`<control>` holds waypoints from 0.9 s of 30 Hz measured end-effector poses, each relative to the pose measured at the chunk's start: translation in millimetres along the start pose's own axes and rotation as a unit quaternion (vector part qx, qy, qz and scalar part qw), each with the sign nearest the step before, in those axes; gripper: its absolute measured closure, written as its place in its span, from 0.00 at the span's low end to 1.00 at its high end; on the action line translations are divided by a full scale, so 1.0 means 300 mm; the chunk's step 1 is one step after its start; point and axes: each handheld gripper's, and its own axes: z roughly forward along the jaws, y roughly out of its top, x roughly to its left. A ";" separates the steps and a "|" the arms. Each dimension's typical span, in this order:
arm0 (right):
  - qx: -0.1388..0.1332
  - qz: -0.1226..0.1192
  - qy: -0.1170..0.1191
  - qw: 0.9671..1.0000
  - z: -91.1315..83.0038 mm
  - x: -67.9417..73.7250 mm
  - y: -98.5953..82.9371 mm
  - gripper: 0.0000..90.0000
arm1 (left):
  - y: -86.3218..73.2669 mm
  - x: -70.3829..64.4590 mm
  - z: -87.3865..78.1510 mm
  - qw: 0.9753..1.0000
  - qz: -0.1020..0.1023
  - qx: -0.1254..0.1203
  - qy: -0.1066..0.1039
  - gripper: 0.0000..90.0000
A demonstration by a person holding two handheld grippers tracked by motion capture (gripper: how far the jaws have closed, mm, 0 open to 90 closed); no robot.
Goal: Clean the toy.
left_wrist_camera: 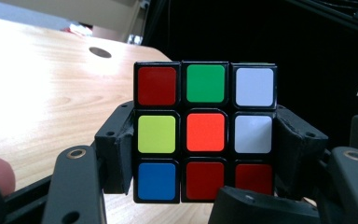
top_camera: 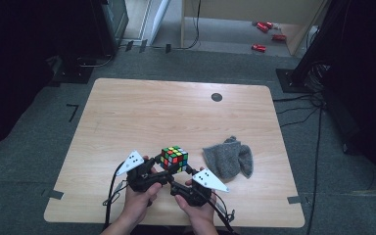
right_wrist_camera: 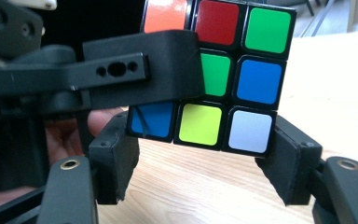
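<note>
A scrambled Rubik's cube (top_camera: 174, 158) is held just above the near middle of the wooden table (top_camera: 176, 112). My left gripper (top_camera: 160, 170) is shut on it; in the left gripper view (left_wrist_camera: 205, 140) both pads press the cube's (left_wrist_camera: 205, 133) middle layer from either side. My right gripper (top_camera: 182, 180) comes in from the near right. In the right gripper view (right_wrist_camera: 200, 140) its pads (right_wrist_camera: 116, 154) sit against the two sides of the bottom layer of the cube (right_wrist_camera: 223, 84). The left gripper's jaw crosses that cube face.
A crumpled grey cloth (top_camera: 227, 159) lies on the table just right of the cube. A dark round hole (top_camera: 217, 97) sits near the far edge. Cables trail from both grippers toward the near edge. Red objects (top_camera: 264, 34) lie on the floor beyond.
</note>
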 end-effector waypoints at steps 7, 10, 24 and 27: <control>0.009 -0.065 -0.002 0.998 -0.001 0.000 -0.007 0.38 | 0.016 0.004 -0.001 1.000 0.005 0.018 -0.006 0.34; 0.014 -0.096 -0.003 0.995 -0.001 0.010 -0.014 0.38 | 0.024 0.008 -0.003 1.000 0.010 0.025 -0.006 0.33; 0.032 -0.261 0.001 0.965 -0.002 0.022 -0.032 0.38 | 0.065 0.028 0.004 0.993 0.036 0.111 -0.011 0.33; 0.038 -0.272 0.002 0.961 0.001 0.015 -0.035 0.38 | 0.064 0.031 0.005 0.992 0.037 0.118 -0.011 0.35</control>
